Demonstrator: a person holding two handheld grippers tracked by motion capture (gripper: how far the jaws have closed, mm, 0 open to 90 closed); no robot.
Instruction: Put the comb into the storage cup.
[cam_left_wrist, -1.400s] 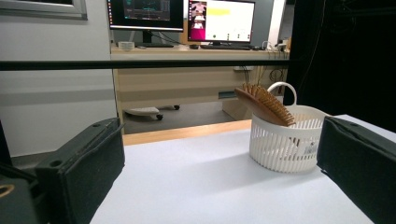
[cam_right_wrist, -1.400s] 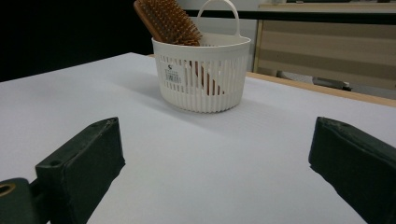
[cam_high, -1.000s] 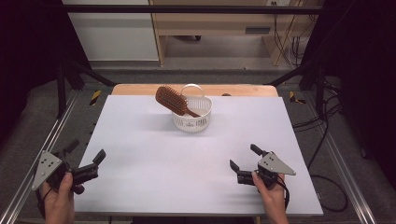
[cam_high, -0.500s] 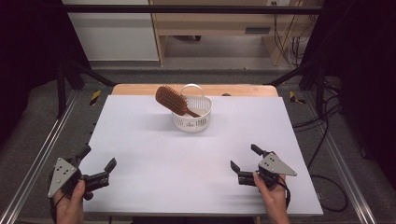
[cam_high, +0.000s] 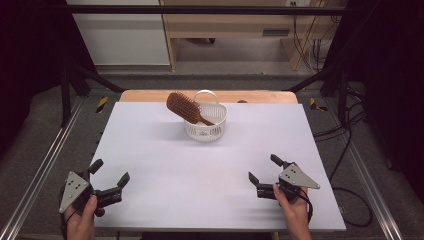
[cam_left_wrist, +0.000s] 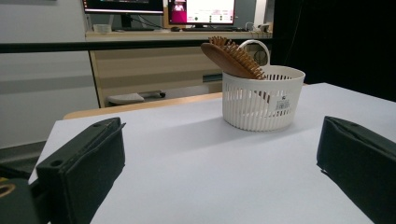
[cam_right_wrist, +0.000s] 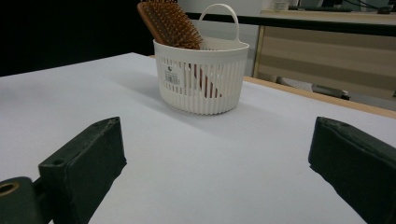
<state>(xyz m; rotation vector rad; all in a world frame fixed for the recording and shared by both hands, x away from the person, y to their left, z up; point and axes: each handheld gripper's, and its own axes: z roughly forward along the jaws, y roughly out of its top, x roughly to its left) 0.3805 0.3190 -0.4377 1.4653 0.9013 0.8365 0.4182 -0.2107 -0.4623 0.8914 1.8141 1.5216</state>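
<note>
A small white slotted basket (cam_high: 206, 131) (cam_left_wrist: 261, 102) (cam_right_wrist: 201, 77) with a hoop handle stands at the far middle of the white table (cam_high: 210, 165). A brown wooden hairbrush (cam_high: 184, 107) (cam_left_wrist: 229, 58) (cam_right_wrist: 167, 22) leans in it, handle down, head sticking out over the left rim. My left gripper (cam_high: 110, 175) is held at the near left corner, open and empty, jaws aimed toward the basket. My right gripper (cam_high: 265, 170) sits at the near right, open and empty, also facing the basket.
A wooden strip (cam_high: 150, 95) edges the table's far side. Metal rails (cam_high: 45, 165) run along the left, cables (cam_high: 350, 150) trail on the floor at right. Beyond the table are a desk with monitors (cam_left_wrist: 201, 10) and a white wall panel.
My left gripper has moved right and inward, from off the table's left edge onto its near left corner. The right gripper, basket and brush have stayed put.
</note>
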